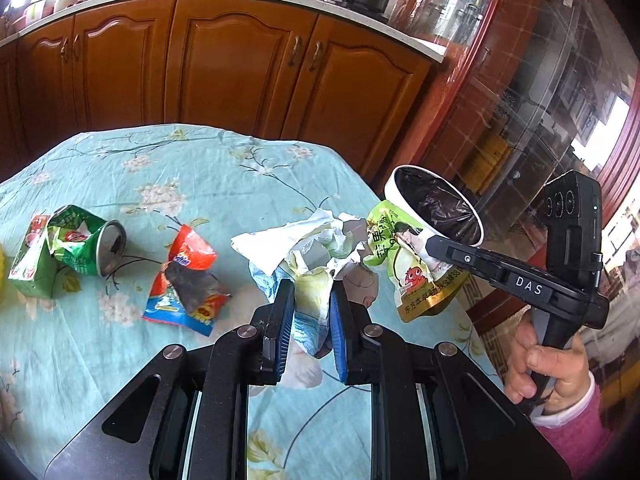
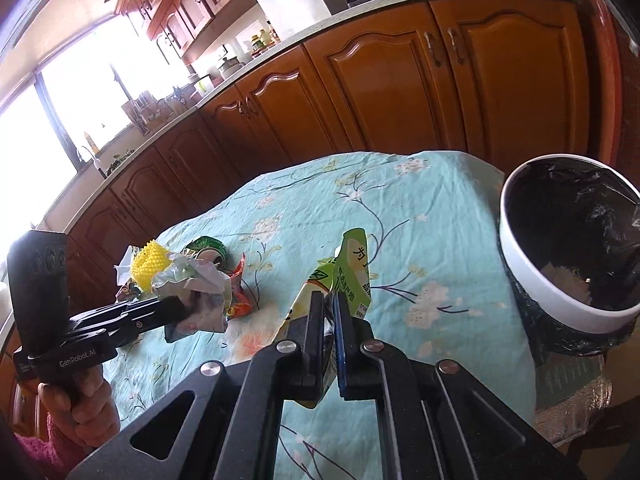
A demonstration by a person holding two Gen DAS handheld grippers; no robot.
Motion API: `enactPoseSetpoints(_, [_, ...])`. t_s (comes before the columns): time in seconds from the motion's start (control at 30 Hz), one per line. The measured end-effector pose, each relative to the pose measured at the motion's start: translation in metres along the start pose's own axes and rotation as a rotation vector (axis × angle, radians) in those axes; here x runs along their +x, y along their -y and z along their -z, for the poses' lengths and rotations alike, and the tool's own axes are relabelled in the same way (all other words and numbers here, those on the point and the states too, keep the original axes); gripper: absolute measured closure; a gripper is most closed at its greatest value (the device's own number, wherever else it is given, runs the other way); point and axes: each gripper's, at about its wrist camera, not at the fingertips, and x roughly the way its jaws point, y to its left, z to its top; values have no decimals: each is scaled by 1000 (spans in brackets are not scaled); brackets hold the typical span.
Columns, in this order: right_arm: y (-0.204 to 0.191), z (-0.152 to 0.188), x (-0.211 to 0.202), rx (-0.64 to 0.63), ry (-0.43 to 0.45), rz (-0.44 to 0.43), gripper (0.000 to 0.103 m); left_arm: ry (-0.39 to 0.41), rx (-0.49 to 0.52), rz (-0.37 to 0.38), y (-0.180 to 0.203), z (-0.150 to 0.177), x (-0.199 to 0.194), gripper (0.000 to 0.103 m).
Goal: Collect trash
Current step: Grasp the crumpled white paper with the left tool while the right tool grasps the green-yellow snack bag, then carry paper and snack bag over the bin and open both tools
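Note:
My left gripper (image 1: 311, 294) is shut on a crumpled wad of white paper and wrappers (image 1: 304, 248), held above the table; it shows in the right wrist view (image 2: 196, 292) too. My right gripper (image 2: 329, 304) is shut on a green snack pouch (image 2: 348, 268), which also shows in the left wrist view (image 1: 404, 268), lifted near the white trash bin (image 2: 560, 300) lined with a black bag. On the cloth lie a crushed green can (image 1: 86, 244), a green carton (image 1: 30, 260) and a red-blue wrapper (image 1: 186, 280).
The table carries a light blue floral cloth (image 1: 160, 184). The bin stands off its right edge (image 1: 400, 196). A yellow spiky object (image 2: 150, 262) lies at the far left. Wooden kitchen cabinets (image 1: 240, 64) stand behind the table.

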Motion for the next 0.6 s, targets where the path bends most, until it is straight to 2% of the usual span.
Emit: enactPoseSetpoints(0.6, [66, 1, -64, 93, 98, 120, 99, -68, 115, 94, 76, -34, 53, 87])
